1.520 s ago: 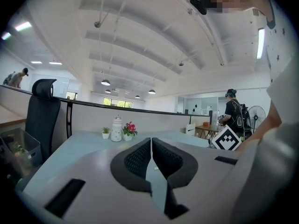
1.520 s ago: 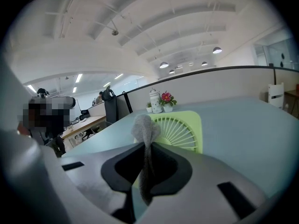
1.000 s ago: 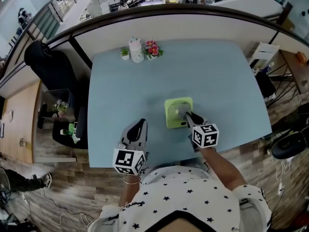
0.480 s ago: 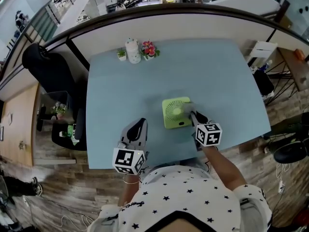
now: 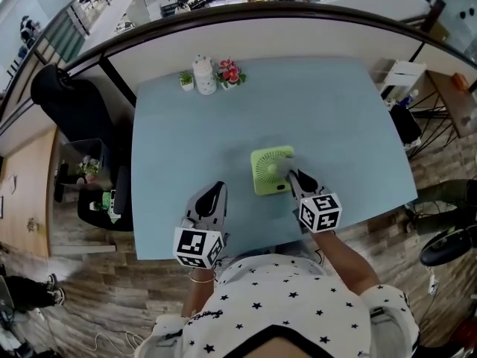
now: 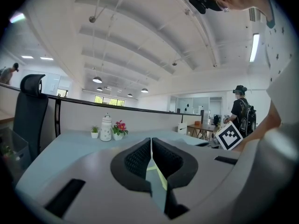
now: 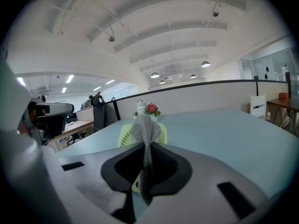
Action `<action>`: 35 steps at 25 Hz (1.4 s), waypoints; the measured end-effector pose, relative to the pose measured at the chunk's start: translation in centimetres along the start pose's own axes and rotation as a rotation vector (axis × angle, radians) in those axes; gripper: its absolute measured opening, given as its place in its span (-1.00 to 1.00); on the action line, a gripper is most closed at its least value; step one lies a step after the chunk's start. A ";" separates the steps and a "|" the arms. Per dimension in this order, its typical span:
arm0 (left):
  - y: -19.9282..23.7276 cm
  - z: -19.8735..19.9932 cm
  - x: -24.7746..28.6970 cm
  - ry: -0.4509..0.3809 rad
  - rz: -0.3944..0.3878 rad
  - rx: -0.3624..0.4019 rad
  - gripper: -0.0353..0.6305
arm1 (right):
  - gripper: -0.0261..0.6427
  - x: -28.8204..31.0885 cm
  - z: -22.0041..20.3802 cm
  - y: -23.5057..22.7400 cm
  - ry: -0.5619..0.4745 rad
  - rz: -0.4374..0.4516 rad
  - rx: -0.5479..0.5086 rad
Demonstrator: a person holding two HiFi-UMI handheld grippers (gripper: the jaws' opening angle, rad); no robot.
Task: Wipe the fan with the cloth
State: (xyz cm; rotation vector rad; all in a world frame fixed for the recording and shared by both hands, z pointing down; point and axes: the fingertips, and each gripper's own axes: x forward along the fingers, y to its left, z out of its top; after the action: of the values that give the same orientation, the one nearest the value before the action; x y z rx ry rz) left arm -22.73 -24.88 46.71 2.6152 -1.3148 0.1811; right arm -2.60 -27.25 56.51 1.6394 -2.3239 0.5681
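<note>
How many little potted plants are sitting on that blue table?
2. A small green plant stands left of the white jar at the far edge of the table; a pink-flowered plant stands right of it. None looks hidden.

Lime-green fan (image 5: pixel 264 171), grey cloth (image 7: pixel 145 129), pale blue bench (image 5: pixel 186 133); white shirt (image 5: pixel 283 304) with black stars; black-and-white square markers on cubes (image 5: pixel 200 247); pink flowers (image 5: pixel 229 73).
</note>
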 end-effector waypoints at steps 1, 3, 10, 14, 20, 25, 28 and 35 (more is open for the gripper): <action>0.0 -0.1 0.0 0.001 -0.003 0.000 -0.80 | -0.83 0.2 0.1 1.0 -0.004 0.026 -0.008; 0.0 -0.1 -0.1 0.001 -0.007 0.001 -0.79 | -0.83 0.7 -0.1 3.0 0.004 0.081 -0.019; 1.2 -0.4 -1.6 0.017 0.016 -0.005 -0.79 | -0.83 3.5 -2.9 8.5 0.092 0.189 -0.079; 2.0 -0.9 -2.2 0.031 0.035 -0.012 -0.79 | -0.83 4.4 -4.0 8.3 0.130 0.167 -0.085; 1.9 -1.0 -1.5 0.037 0.035 -0.023 -0.79 | -0.83 4.0 -4.1 6.9 0.137 0.156 -0.077; 1.1 -0.7 -0.3 0.036 0.027 -0.026 -0.79 | -0.83 3.4 -4.0 5.3 0.143 0.142 -0.062; 0.4 -0.6 0.4 0.042 0.019 -0.026 -0.80 | -0.83 2.8 -4.1 3.7 0.149 0.121 -0.051; -1.9 -0.3 1.4 0.041 0.013 -0.025 -0.79 | -0.83 1.4 -4.2 0.3 0.163 0.084 -0.045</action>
State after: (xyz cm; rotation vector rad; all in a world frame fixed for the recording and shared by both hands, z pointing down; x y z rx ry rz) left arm -20.36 -24.74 47.00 2.5685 -1.3120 0.2181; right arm -3.51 -26.51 60.78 1.4254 -2.2781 0.6366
